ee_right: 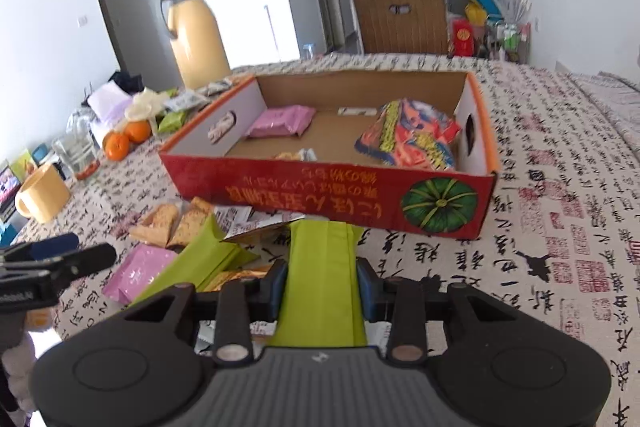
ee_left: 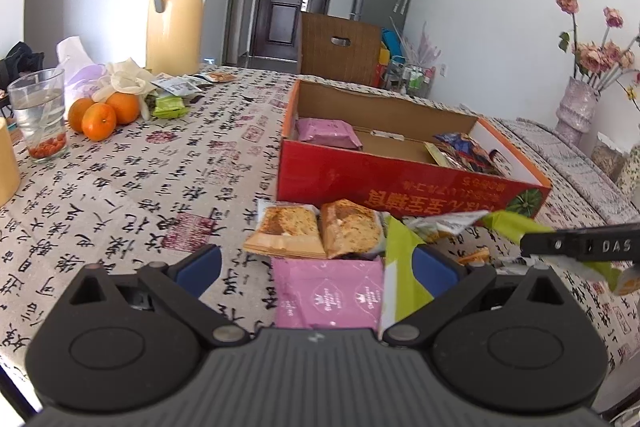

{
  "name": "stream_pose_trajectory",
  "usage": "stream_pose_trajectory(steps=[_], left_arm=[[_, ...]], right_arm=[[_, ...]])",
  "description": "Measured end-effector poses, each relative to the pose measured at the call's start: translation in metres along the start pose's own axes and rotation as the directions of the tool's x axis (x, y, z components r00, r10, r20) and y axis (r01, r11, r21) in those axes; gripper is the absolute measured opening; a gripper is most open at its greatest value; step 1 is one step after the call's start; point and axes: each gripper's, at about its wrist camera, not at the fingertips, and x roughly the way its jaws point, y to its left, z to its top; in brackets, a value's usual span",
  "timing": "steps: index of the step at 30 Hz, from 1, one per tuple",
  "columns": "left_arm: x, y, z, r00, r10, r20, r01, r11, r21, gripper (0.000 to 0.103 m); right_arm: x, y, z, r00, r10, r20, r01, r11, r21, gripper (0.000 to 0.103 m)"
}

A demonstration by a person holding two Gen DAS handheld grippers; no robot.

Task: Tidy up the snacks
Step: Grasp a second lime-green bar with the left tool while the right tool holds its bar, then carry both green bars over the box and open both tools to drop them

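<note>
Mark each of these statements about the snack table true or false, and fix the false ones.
1. The right tool is shut on a green packet. True.
2. The red box holds nothing. False: a pink packet and a colourful bag lie inside.
3. The left tool is open. True.
4. The oranges sit in the box. False: they lie on the tablecloth, beside a glass.

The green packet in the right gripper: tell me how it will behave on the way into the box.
The green packet looks thin and flat, so it is probably light. Held between the right gripper jaws, its far end stays fairly straight, hinting at some stiffness, though it may droop. Its glossy wrapper could slip, and it should clear the red box wall easily.
</note>
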Motion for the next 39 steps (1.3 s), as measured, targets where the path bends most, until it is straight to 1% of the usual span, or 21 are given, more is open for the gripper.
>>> stream_pose_trajectory(steps=[6, 9, 14, 17, 19, 20, 21, 22, 24, 29, 31, 34, 39], left_arm=[[0.007, -0.022, -0.008, 0.999, -0.008, -0.036, 0.011, 0.996, 0.088, 0.103], [0.01, -0.034, -0.014, 0.999, 0.005, -0.048, 0.002, 0.99, 0.144, 0.103], [0.012, -0.049, -0.021, 0.998, 0.032, -0.061, -0.019, 0.978, 0.206, 0.102], [0.014, -0.057, -0.027, 0.996, 0.043, -0.08, -0.022, 0.968, 0.25, 0.094], [0.015, -0.063, -0.031, 0.995, 0.047, -0.093, -0.02, 0.96, 0.279, 0.083], [0.015, -0.066, -0.033, 0.994, 0.048, -0.099, -0.018, 0.957, 0.291, 0.08], [0.016, -0.068, -0.034, 0.994, 0.047, -0.103, -0.014, 0.954, 0.299, 0.074], [0.016, -0.07, -0.035, 0.993, 0.047, -0.107, -0.012, 0.951, 0.308, 0.066], [0.017, -0.075, -0.038, 0.992, 0.059, -0.108, -0.02, 0.945, 0.328, 0.058], [0.016, -0.082, -0.042, 0.992, 0.077, -0.101, -0.036, 0.933, 0.358, 0.049], [0.015, -0.084, -0.042, 0.992, 0.08, -0.098, -0.039, 0.93, 0.365, 0.042], [0.015, -0.086, -0.042, 0.992, 0.078, -0.096, -0.038, 0.931, 0.363, 0.041], [0.011, -0.084, -0.041, 0.993, 0.064, -0.094, -0.029, 0.941, 0.336, 0.04]], right_arm=[[-0.018, -0.015, -0.013, 0.996, -0.009, 0.09, 0.003, 0.998, 0.07, 0.035], [-0.025, -0.021, -0.019, 0.991, -0.02, 0.131, 0.007, 0.995, 0.097, 0.035], [-0.035, -0.029, -0.028, 0.982, -0.026, 0.188, 0.0, 0.99, 0.139, 0.035], [-0.039, -0.032, -0.033, 0.979, -0.02, 0.205, -0.013, 0.988, 0.154, 0.035], [-0.04, -0.034, -0.037, 0.978, -0.018, 0.21, -0.016, 0.987, 0.16, 0.035], [-0.041, -0.035, -0.038, 0.978, -0.015, 0.21, -0.02, 0.986, 0.164, 0.035], [-0.041, -0.036, -0.04, 0.977, -0.013, 0.211, -0.023, 0.985, 0.169, 0.035], [-0.041, -0.037, -0.042, 0.977, -0.01, 0.211, -0.027, 0.984, 0.174, 0.035], [-0.041, -0.04, -0.046, 0.977, -0.002, 0.211, -0.037, 0.982, 0.183, 0.035], [-0.043, -0.047, -0.055, 0.976, 0.013, 0.216, -0.057, 0.978, 0.198, 0.035], [-0.045, -0.049, -0.058, 0.975, 0.018, 0.219, -0.064, 0.977, 0.204, 0.035], [-0.047, -0.052, -0.062, 0.974, 0.025, 0.225, -0.075, 0.974, 0.213, 0.035], [-0.05, -0.055, -0.068, 0.973, 0.03, 0.23, -0.083, 0.971, 0.226, 0.035]])
